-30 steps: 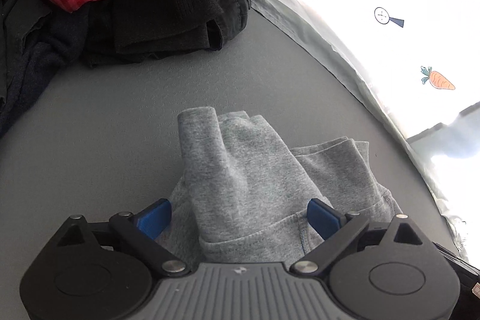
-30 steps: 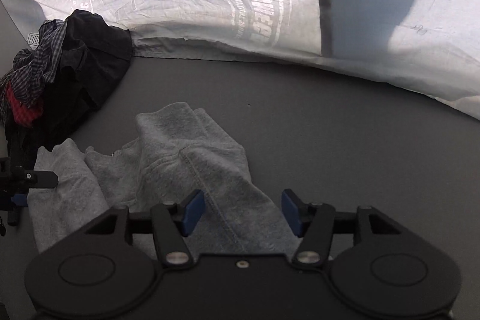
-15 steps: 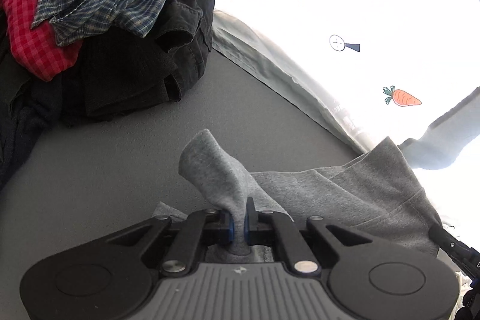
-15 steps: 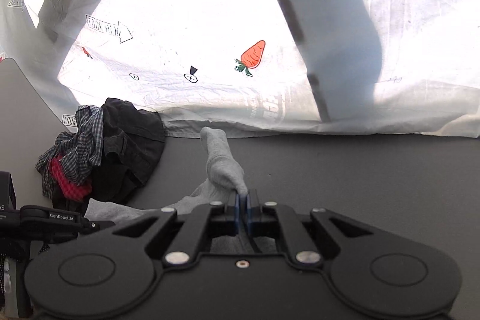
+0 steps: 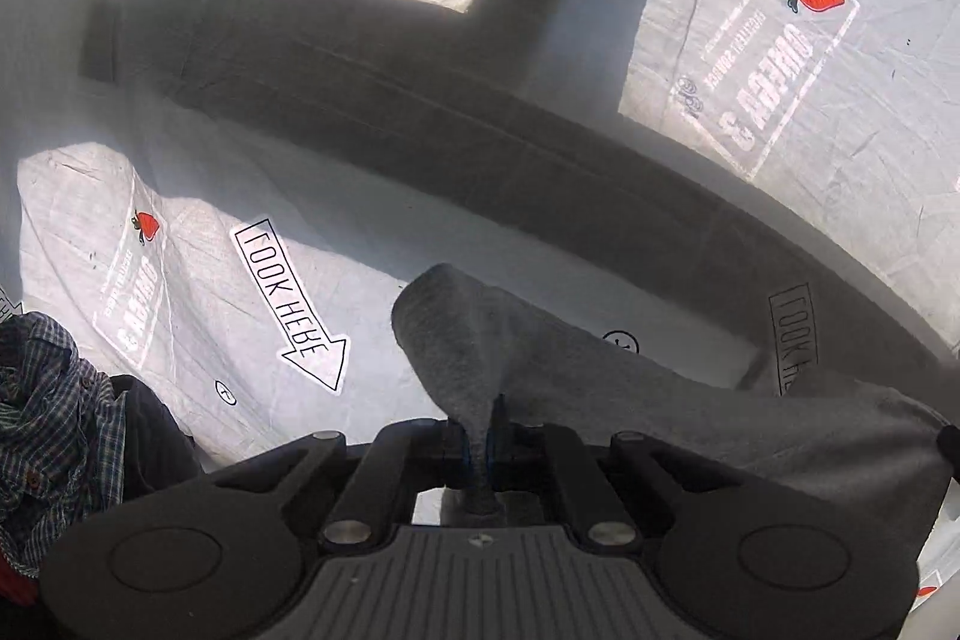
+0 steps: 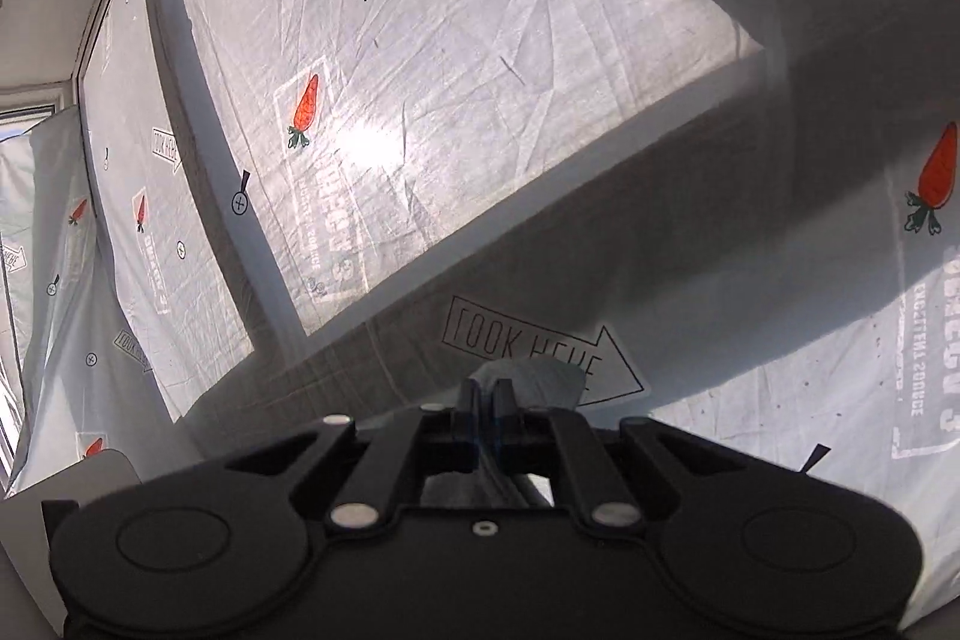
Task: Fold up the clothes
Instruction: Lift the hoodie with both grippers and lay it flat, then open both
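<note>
A grey sweat garment (image 5: 540,340) is pinched in my left gripper (image 5: 478,439), whose jaws are shut on a fold of it. The cloth stretches from there off to the right edge of the left wrist view. My right gripper (image 6: 487,415) is also shut on the grey garment (image 6: 528,379); only a small bunch of cloth shows above its fingers. Both grippers are raised and tilted up toward the backdrop. The table surface is out of sight in both views.
A white printed backdrop sheet (image 5: 288,292) with carrots and arrows fills both views (image 6: 420,70). A pile of clothes with a checked blue shirt (image 5: 48,400) and a dark garment sits at the lower left of the left wrist view.
Both grippers closed on the grey garment a second ago and have since lifted it up. The views have swung from the grey table up to the backdrop.
</note>
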